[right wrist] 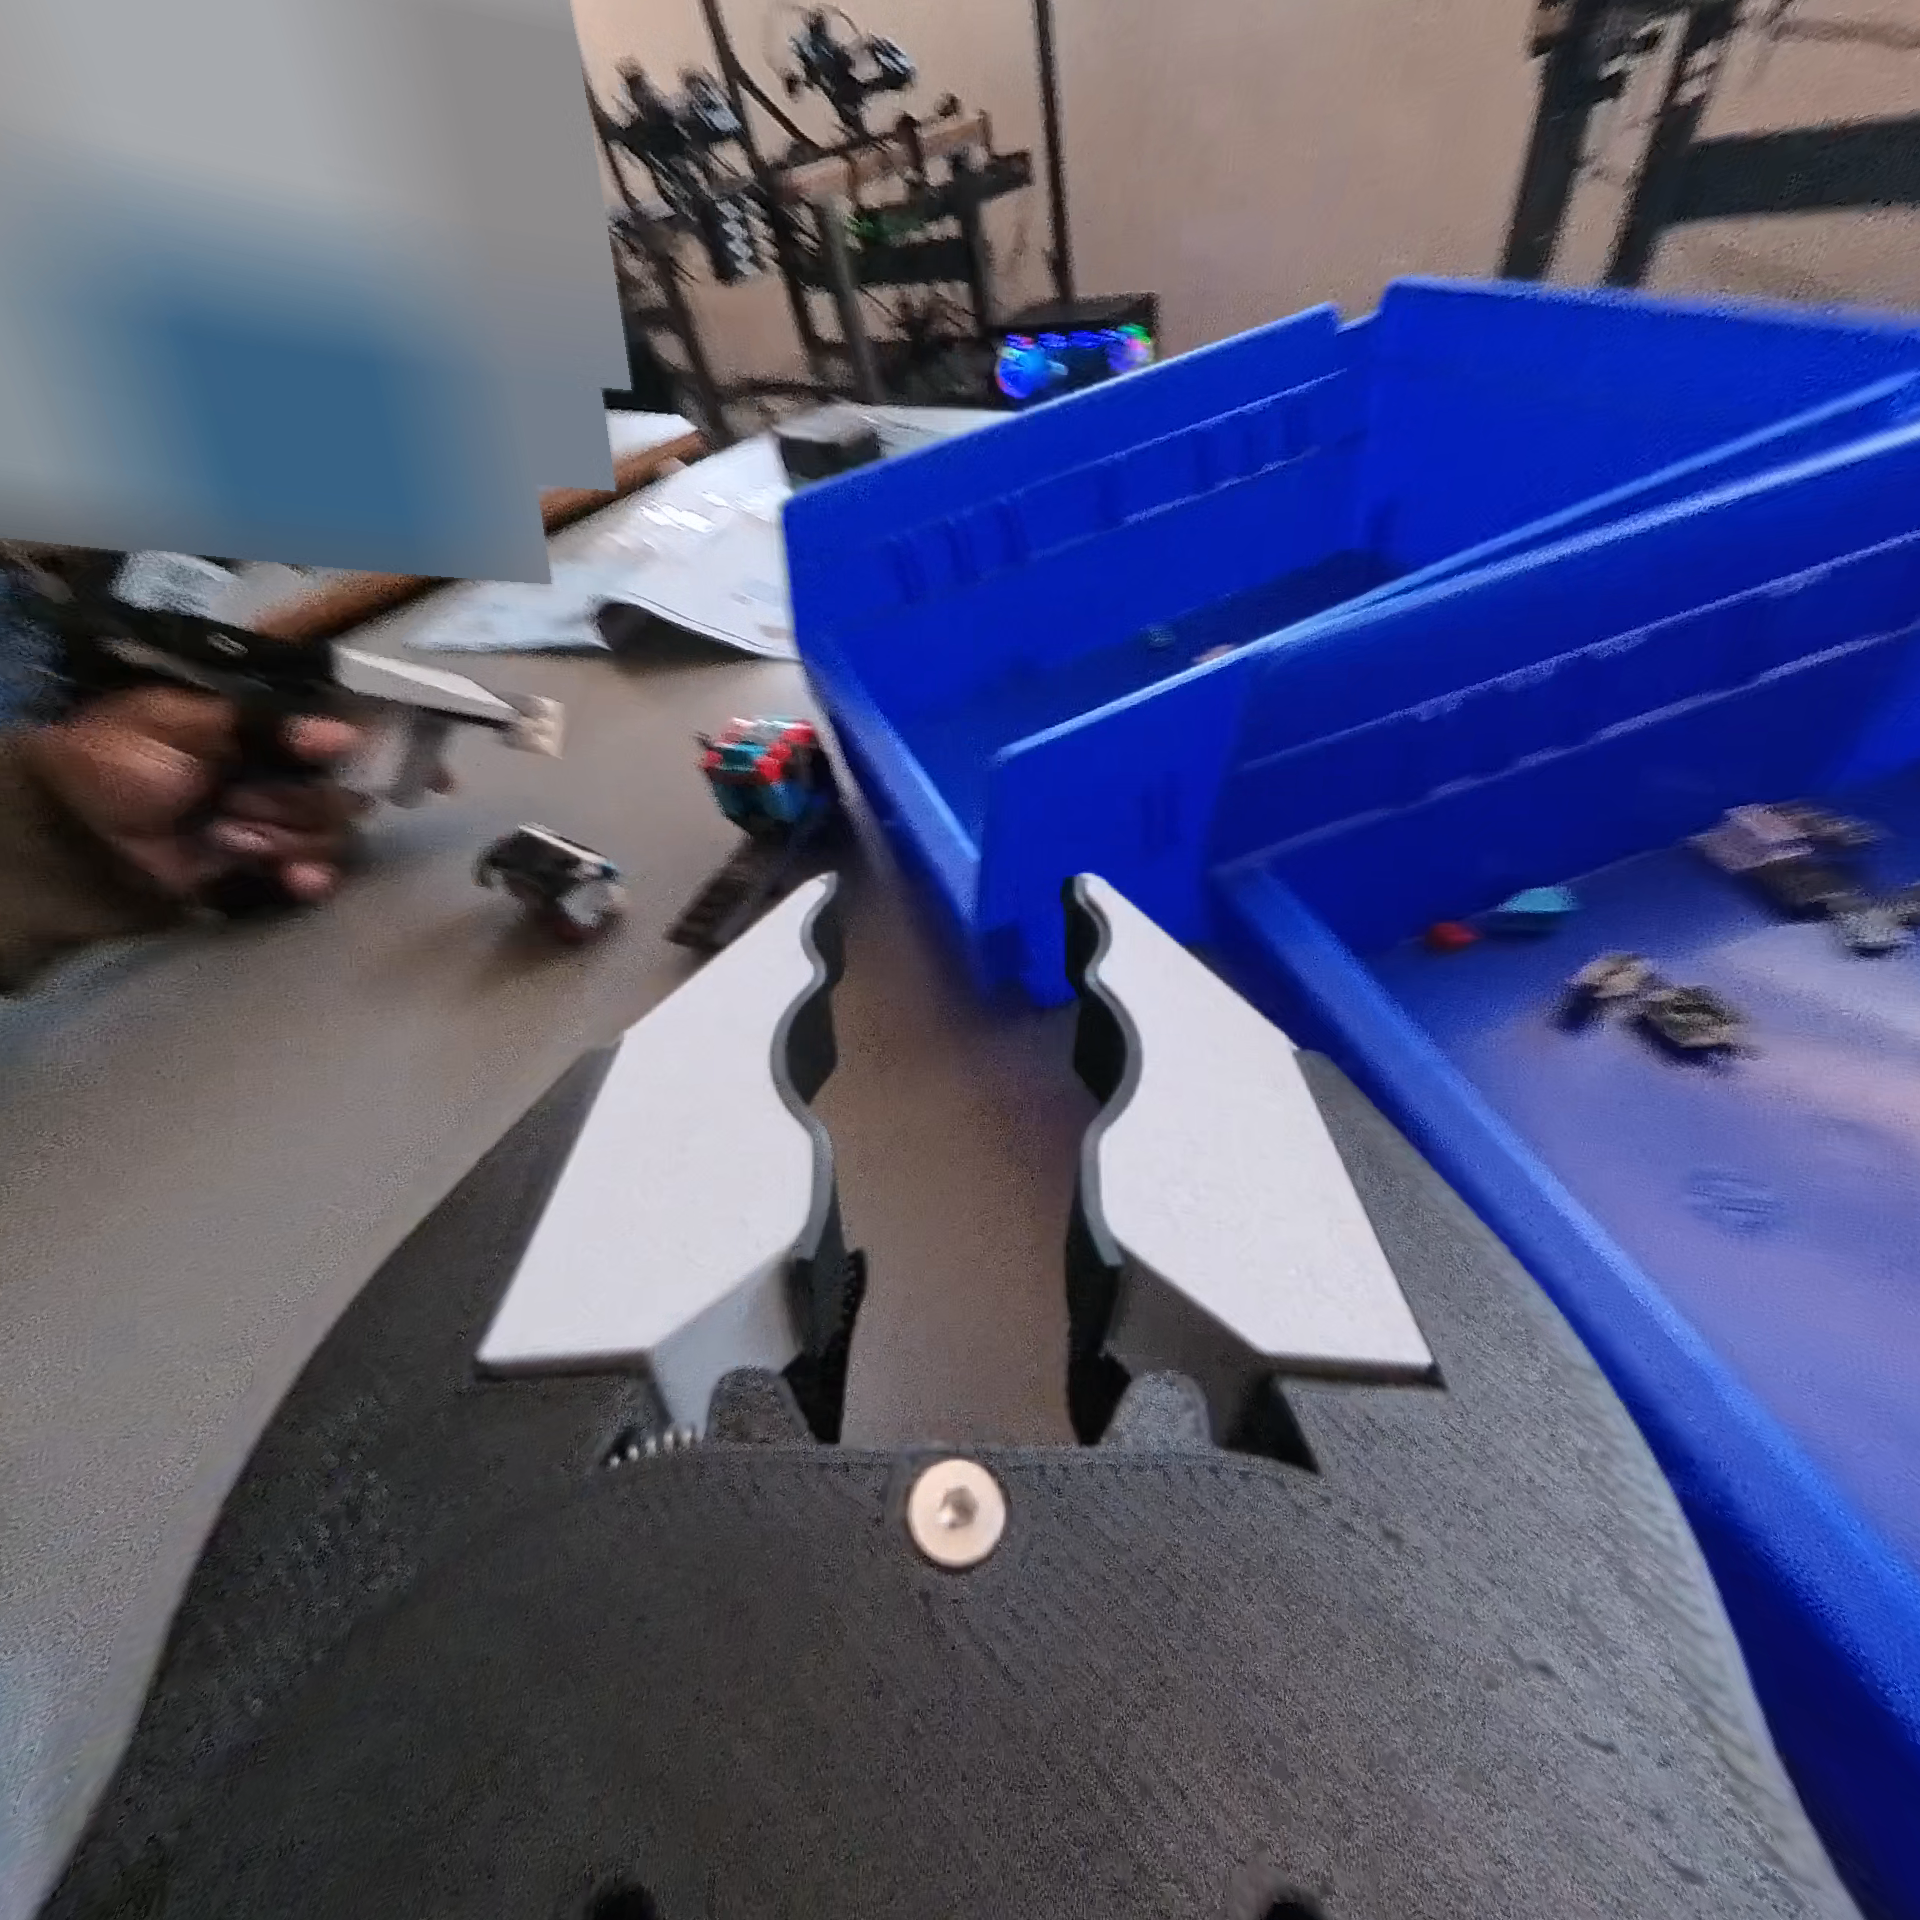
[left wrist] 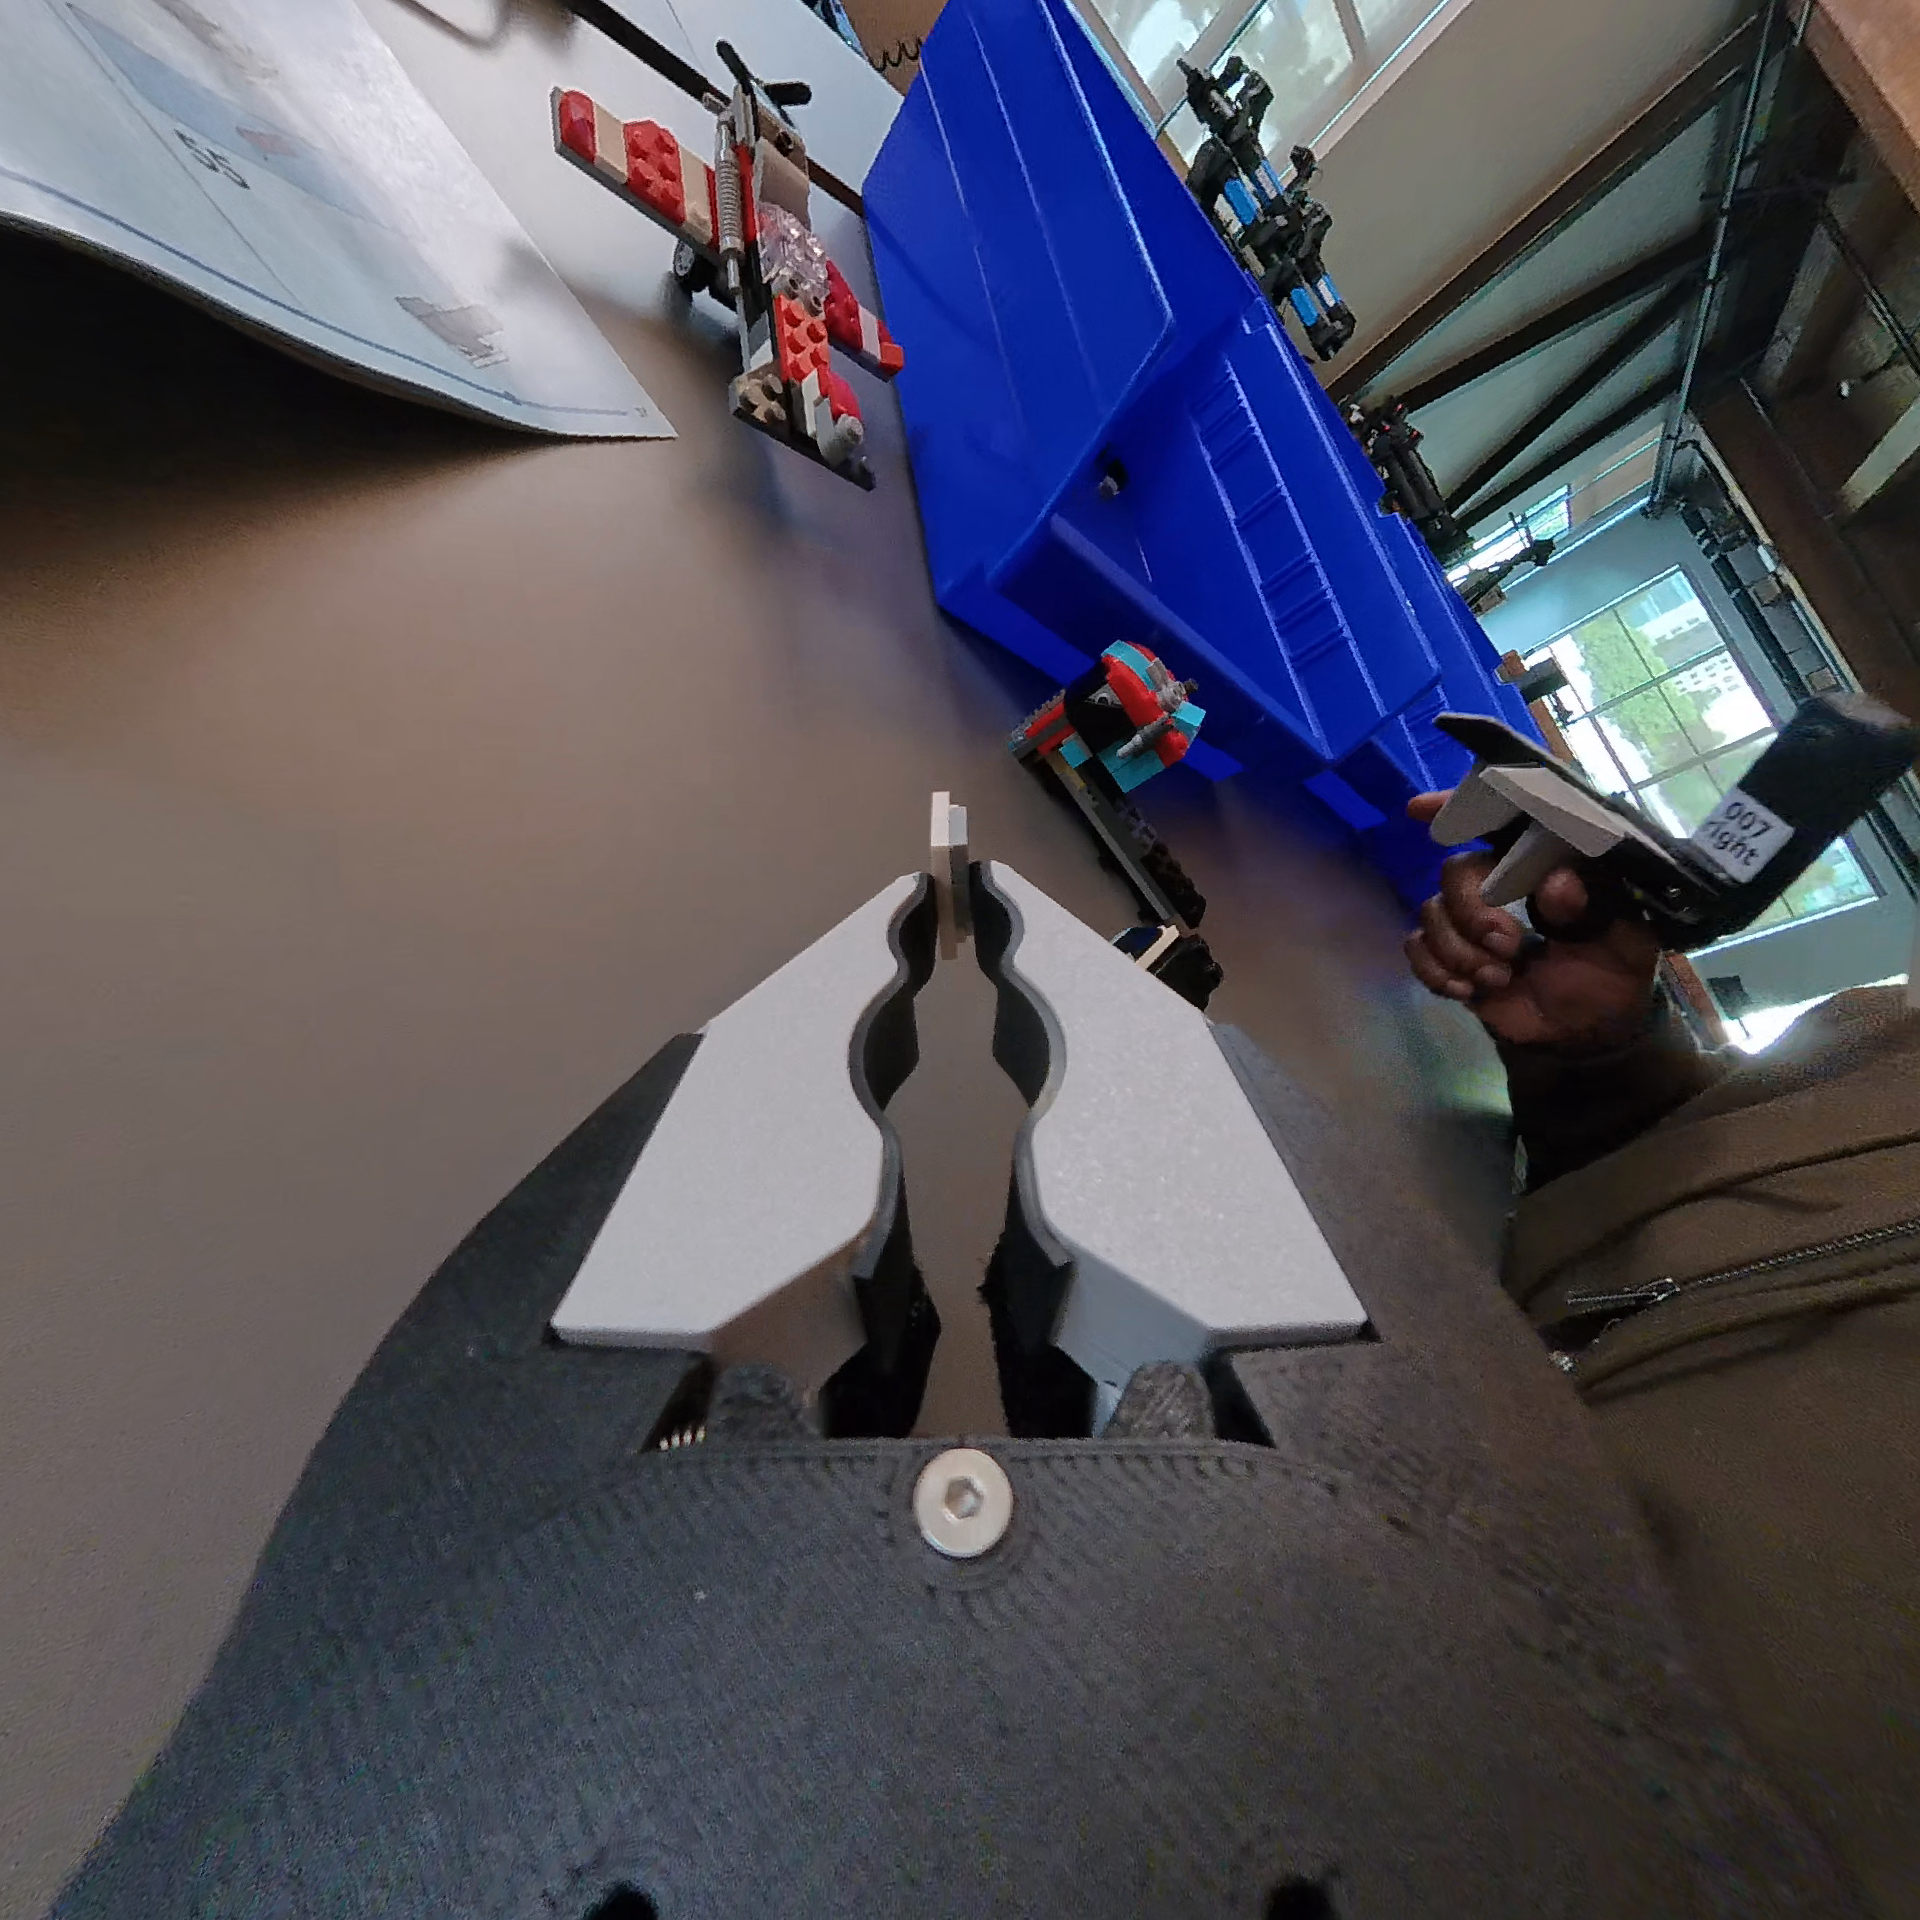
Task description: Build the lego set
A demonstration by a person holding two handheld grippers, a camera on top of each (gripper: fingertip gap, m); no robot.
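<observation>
Clearly, the left gripper (left wrist: 951,894) was pinched tight on a small stack of flat pale plates (left wrist: 950,847), one cream and one grey, stuck face to face. Both fingertips (left wrist: 904,904) pressed on it, and the top of the stack poked out past them, held up off the brown table (left wrist: 416,831).

The right gripper (right wrist: 951,904) had its two fingers apart with nothing between them. It hung above the table just at the corner of the blue bins (right wrist: 1039,623). From the left wrist view it sat out at about three o'clock, held in a person's hand (left wrist: 1507,935).

Near the held stack, at about one o'clock, a small red, teal and black brick model (left wrist: 1127,717) stood on a long dark strip, close to the blue bins. A little black and white wheeled piece (right wrist: 551,873) lay on the table just beside it. Far off at about twelve o'clock stood a red and white brick plane (left wrist: 769,260), which looked mostly built. An open paper booklet (left wrist: 312,208) lay at about eleven o'clock.

The nearest bin, at about three o'clock in the right wrist view, had loose little bricks (right wrist: 1662,1008) in it, blurred and hard to name. So some models were put together, one small stack was in hand, and many loose bits sat unused in the bin.
</observation>
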